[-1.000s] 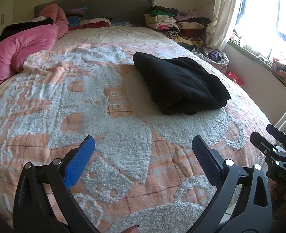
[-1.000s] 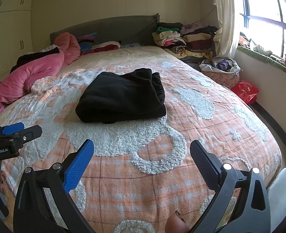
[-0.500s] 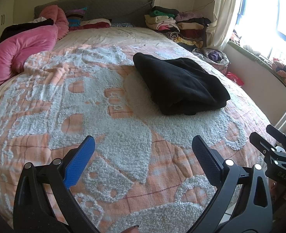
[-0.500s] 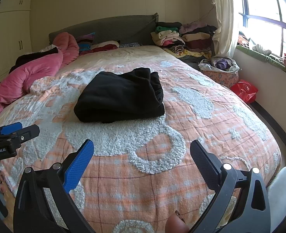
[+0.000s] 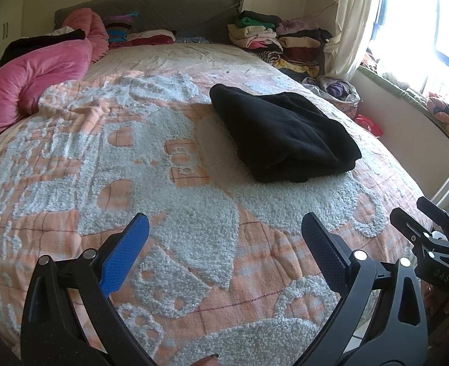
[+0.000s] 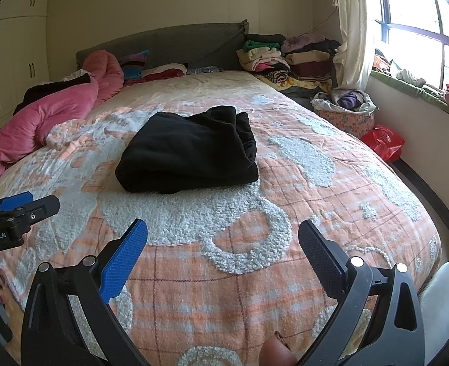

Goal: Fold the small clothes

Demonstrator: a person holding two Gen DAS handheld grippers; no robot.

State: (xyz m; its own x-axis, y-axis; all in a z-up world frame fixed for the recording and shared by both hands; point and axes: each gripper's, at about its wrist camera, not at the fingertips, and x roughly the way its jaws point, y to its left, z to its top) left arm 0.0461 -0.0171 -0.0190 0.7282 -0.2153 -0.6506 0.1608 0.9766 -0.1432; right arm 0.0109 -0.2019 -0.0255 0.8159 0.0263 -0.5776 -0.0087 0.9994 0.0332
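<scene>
A black garment [image 5: 282, 134] [image 6: 190, 149] lies folded into a thick bundle on the orange and white bedspread [image 5: 175, 201] [image 6: 285, 201], around the middle of the bed. My left gripper [image 5: 224, 228] hovers open near the foot of the bed, well short of the garment, with nothing between its fingers. My right gripper [image 6: 222, 235] is also open and empty, facing the garment from the near edge. Each gripper shows at the edge of the other's view: the right gripper [image 5: 431, 244] and the left gripper [image 6: 20, 210].
A pink duvet [image 5: 38, 73] [image 6: 44, 113] lies bunched at the left. Stacks of folded clothes [image 5: 273, 39] [image 6: 285, 55] sit by the headboard at the right. Beside the bed are a laundry basket [image 6: 343, 109] and a red bag [image 6: 383, 143], below a window [image 6: 419, 27].
Both views have shifted only slightly. The black garment sits as before, and both grippers stay open.
</scene>
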